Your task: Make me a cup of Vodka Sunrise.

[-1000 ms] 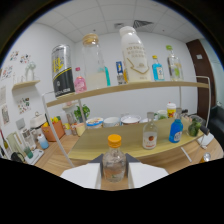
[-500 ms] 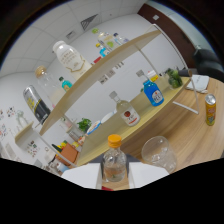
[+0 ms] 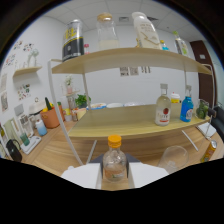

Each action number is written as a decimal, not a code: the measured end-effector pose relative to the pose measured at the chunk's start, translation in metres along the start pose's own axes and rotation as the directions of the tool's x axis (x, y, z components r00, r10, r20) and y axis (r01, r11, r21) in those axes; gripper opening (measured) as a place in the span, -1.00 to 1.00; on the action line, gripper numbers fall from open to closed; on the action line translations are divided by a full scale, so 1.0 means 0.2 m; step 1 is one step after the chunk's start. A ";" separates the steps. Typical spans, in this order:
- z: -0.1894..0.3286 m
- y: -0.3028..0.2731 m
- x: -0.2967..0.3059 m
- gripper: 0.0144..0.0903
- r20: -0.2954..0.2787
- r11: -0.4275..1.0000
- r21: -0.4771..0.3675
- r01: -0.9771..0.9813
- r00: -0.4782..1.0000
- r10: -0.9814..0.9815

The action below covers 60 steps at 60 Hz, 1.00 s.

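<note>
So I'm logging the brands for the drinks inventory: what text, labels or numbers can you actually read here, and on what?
No text can be read.
Bottle with the orange cap, between the tongs: no lettering shows.
Black and yellow can on the top shelf: markings blurred.
White carton on the top shelf: print blurred.
Clear bottle and blue bottle on the lower shelf: labels too small.
Wall papers: illegible.

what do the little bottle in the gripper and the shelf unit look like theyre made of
The small bottle, held between the gripper fingers, looks like clear glass or hard plastic, since liquid shows through it; its orange cap looks plastic. The shelf boards look like pale matte wood or laminate, on thin white posts, probably painted metal.
</note>
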 end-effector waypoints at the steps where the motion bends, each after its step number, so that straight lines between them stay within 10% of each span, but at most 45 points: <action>1: 0.02 0.02 0.00 -0.45 -0.003 1.000 -0.008 0.012 1.000 -0.012; 31: 0.26 0.50 0.05 -0.45 -0.058 0.965 -0.238 0.111 0.990 -0.129; 60: 0.18 0.55 0.06 -0.37 -0.020 0.964 -0.232 0.127 0.991 -0.135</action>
